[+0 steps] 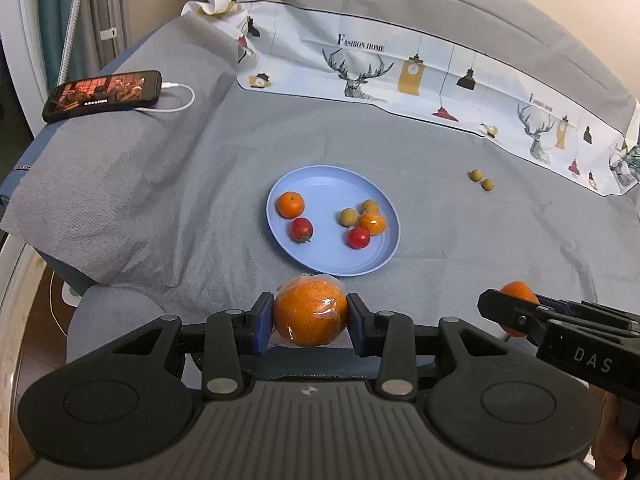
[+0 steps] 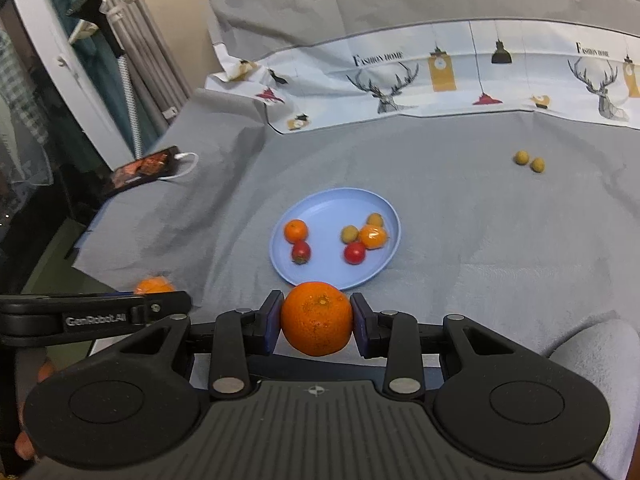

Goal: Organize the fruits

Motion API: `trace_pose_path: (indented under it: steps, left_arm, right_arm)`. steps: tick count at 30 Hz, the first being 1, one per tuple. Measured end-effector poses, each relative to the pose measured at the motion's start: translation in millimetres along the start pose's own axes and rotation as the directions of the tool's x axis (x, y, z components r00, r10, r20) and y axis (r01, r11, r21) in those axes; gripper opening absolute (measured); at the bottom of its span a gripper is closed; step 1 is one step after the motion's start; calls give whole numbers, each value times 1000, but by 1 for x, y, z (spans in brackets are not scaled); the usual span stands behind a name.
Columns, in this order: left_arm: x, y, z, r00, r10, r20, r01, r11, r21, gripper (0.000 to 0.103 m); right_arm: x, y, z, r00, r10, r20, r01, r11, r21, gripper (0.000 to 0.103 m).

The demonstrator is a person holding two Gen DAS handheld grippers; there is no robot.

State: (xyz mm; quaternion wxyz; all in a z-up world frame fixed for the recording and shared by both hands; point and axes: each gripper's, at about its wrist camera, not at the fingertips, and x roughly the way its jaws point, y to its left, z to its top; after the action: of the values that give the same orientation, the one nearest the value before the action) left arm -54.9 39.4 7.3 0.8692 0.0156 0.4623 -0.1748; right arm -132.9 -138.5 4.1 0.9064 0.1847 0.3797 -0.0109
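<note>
Both tools are pinching fruit just short of the round blue plate (image 1: 384,248). Left tool (image 1: 310,322) clamps a plastic-wrapped orange (image 1: 310,312), crinkly and shiny. Right tool (image 2: 316,320) squeezes a bare orange (image 2: 317,318) with dimpled skin. The plate sits on soft grey cloth (image 1: 180,200), holding small smooth fruits.

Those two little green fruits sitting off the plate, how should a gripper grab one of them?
Take the two small green fruits one at a time. They sit side by side on the grey cloth, almost touching, so a finger hardly fits between them. Probably best to come from above and pinch one round middle front to back, across the line of the pair.
</note>
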Motion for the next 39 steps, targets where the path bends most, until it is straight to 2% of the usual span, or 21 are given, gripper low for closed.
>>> trace_pose_path:
  steps: [9,16,21,30,32,33,35,37,39]
  left_arm:
    - [53,9,33,998,17,-63,-17,1000,-8,42]
    - [106,12,69,995,30,-95,-30,1000,4,42]
    - [147,11,93,993,41,-113,-37,999,34,42]
    - [208,10,118,989,56,-135,-46,996,75,42]
    - [213,11,123,992,50,-118,-40,996,83,57]
    - [214,11,126,994,46,-98,-37,995,88,81]
    - [206,12,130,998,49,-34,-46,996,80,103]
    - [196,13,132,999,43,15,-44,996,83,103]
    - [187,11,131,999,43,15,-44,994,97,103]
  right_arm:
    - [52,-4,14,998,-45,-46,42,998,-49,37]
    - [107,-5,33,994,-75,-75,66,991,-114,37]
    - [149,-5,47,990,-117,-83,100,979,-180,38]
    - [212,-4,64,983,-137,-124,101,960,-262,37]
    - [222,-3,66,983,-137,-124,97,953,-286,38]
    - [227,-2,67,984,-132,-123,90,950,-300,38]
    - [234,-1,71,987,-112,-118,67,941,-333,41]
    - [235,0,73,989,-112,-101,70,932,-355,68]
    - [230,2,75,990,-121,-68,87,924,-372,80]
